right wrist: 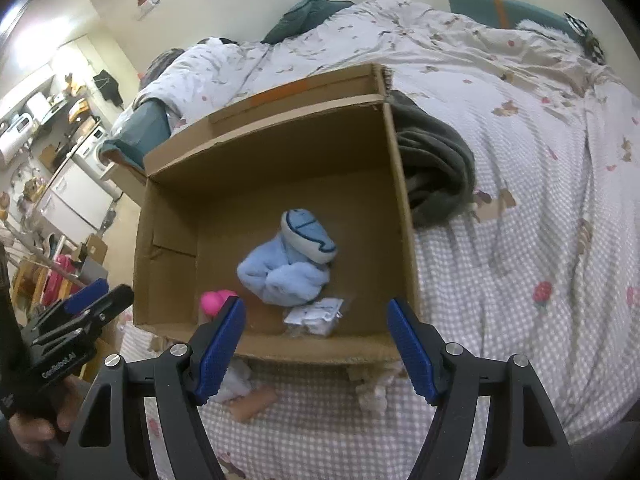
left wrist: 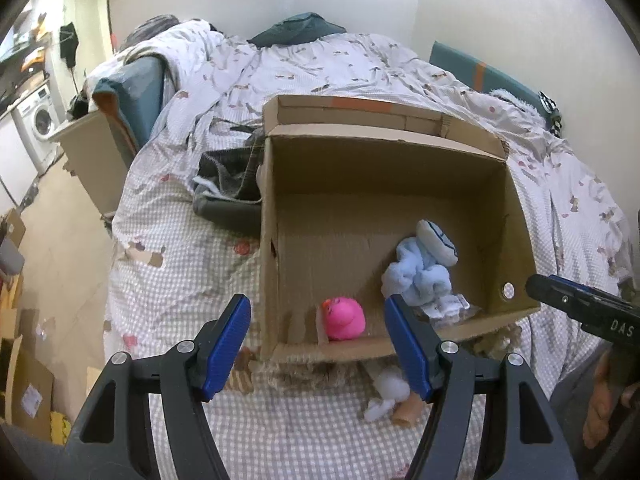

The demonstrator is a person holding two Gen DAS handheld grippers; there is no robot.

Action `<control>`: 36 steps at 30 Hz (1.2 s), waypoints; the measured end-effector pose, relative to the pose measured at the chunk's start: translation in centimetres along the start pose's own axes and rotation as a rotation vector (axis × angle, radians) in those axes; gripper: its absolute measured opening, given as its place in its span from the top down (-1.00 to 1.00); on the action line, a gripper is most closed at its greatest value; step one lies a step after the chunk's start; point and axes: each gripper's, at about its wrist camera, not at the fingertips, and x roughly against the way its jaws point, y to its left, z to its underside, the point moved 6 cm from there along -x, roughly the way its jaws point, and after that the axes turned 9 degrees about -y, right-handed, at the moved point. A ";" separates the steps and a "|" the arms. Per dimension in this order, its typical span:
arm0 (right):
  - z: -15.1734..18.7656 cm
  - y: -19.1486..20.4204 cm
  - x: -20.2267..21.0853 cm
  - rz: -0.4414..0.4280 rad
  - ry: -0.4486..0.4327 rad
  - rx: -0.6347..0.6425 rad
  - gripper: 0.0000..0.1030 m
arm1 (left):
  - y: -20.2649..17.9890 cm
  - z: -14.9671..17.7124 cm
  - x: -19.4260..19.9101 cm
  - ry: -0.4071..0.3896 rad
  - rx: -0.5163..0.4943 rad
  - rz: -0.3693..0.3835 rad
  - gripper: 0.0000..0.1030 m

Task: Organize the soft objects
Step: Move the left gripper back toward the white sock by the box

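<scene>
An open cardboard box (left wrist: pixel 516 216) (right wrist: pixel 172 216) lies on the bed. Inside it are a pink soft toy (left wrist: pixel 344 318) (right wrist: pixel 214 302), a light blue plush (left wrist: pixel 420 272) (right wrist: pixel 288 268) and a small clear packet (left wrist: pixel 448 310) (right wrist: pixel 316 314). My left gripper (left wrist: pixel 318 338) hovers open before the box's near wall, nothing between its blue pads. Over the same near wall, my right gripper (right wrist: pixel 316 340) is open and holds nothing. A white and tan soft toy (left wrist: pixel 390 398) (right wrist: pixel 248 398) lies on the checked cover just in front of the box, partly hidden by the fingers.
A dark grey blanket (left wrist: pixel 228 188) (right wrist: pixel 436 164) is bunched against one side of the box. The rumpled duvet (left wrist: pixel 320 64) and a teal pillow (right wrist: pixel 304 14) fill the far bed. Floor clutter, cardboard (left wrist: pixel 24 392) and a washing machine (left wrist: pixel 40 120) lie to the left.
</scene>
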 end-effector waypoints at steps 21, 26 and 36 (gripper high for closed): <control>5.1 -2.2 -0.2 -0.009 0.137 -0.177 -0.50 | 1.2 6.3 -1.8 0.246 0.146 0.005 -0.29; 5.5 -3.3 -0.9 0.007 0.162 -0.227 -0.50 | -0.7 7.6 -3.3 0.310 0.141 0.065 -0.23; 5.7 -4.1 -0.6 0.025 0.166 -0.236 -0.50 | -5.2 8.5 -6.3 0.389 0.105 0.164 -0.22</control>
